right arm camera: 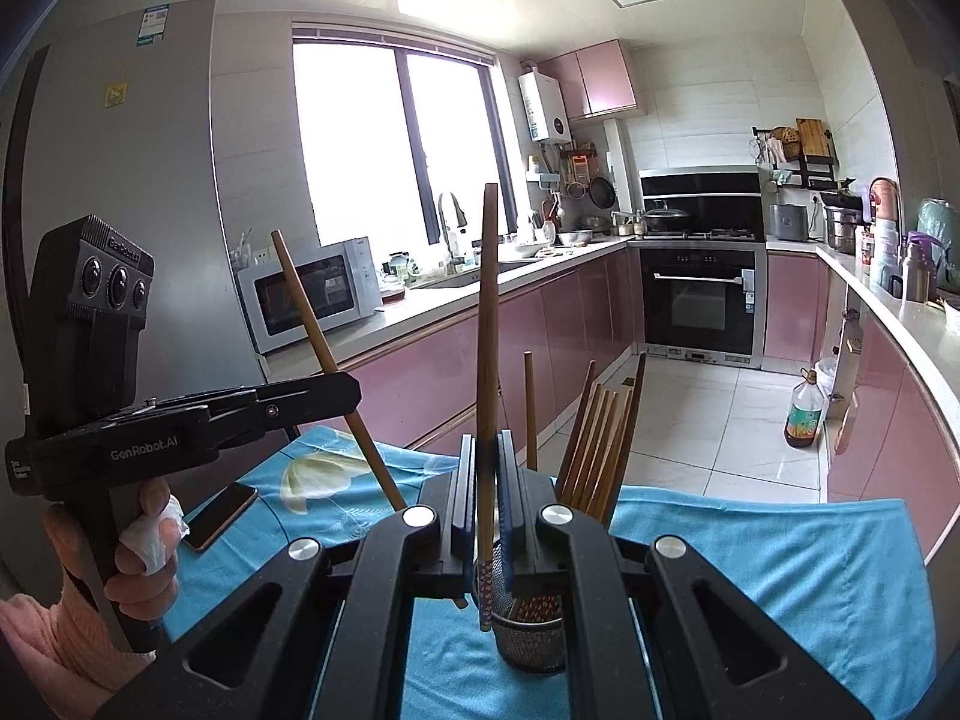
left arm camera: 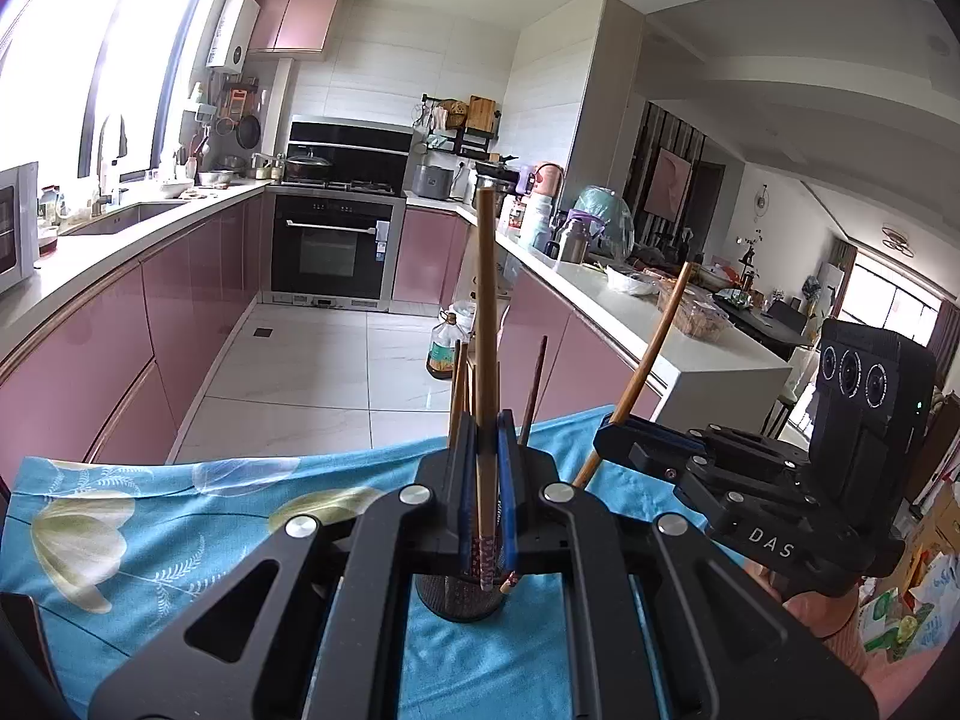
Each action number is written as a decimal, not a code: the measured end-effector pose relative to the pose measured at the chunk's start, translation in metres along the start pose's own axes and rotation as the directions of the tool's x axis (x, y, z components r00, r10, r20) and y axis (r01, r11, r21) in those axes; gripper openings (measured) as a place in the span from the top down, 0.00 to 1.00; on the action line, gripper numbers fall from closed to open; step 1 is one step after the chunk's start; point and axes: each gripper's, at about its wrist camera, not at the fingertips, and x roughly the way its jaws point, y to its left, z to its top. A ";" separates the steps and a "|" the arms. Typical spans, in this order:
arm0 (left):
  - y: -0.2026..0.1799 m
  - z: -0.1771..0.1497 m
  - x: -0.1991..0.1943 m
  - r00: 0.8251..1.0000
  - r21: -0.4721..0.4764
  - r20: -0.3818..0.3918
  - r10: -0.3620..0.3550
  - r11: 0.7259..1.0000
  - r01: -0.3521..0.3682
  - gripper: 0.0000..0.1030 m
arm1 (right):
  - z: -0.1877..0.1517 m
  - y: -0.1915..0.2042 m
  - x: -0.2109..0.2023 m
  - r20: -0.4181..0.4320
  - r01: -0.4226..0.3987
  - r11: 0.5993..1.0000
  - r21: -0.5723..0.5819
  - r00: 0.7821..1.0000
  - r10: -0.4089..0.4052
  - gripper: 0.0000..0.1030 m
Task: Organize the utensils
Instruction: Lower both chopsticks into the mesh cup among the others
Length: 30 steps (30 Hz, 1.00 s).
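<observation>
On the left, the left claw (left arm camera: pixel 487 480) is clamped narrow on a single wooden chopstick (left arm camera: pixel 486 324), held upright with its patterned tip hanging just over the mesh holder (left arm camera: pixel 459 597). That holder stands on the blue floral cloth (left arm camera: pixel 180 516) covering the counter, near its front edge and about midway along it. A phone (right arm camera: pixel 221 515) lies on the cloth toward the counter's left side. Several more chopsticks already stand in the mesh holder, fanned out and leaning toward the far edge. To the right, the right claw (right arm camera: pixel 487 498) is likewise pinched shut on its own chopstick (right arm camera: pixel 487 372), upright, with its patterned end at the holder's rim.

By the look of it, the sorting is well along: a bundle is already in the holder, and what shows as left is dropping in these two held sticks. Whether other utensils wait elsewhere I cannot tell.
</observation>
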 end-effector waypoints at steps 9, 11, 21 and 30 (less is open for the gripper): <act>-0.003 0.001 0.007 1.000 0.001 0.000 0.008 1.000 -0.008 0.93 | 0.007 -0.001 0.001 0.018 0.020 1.000 -0.001 1.000 -0.020 0.95; -0.002 0.000 0.009 1.000 -0.001 -0.005 0.011 1.000 -0.011 0.93 | 0.007 -0.001 0.002 0.016 0.024 1.000 0.002 1.000 -0.024 0.95; 0.000 0.000 0.023 0.999 -0.018 -0.032 0.018 1.000 -0.019 0.93 | 0.003 -0.004 0.011 -0.003 0.039 0.999 0.027 0.999 -0.039 0.95; 0.000 0.002 0.032 0.999 -0.017 -0.042 0.019 1.000 -0.020 0.93 | 0.003 -0.008 0.018 -0.018 0.048 0.998 0.042 0.999 -0.047 0.95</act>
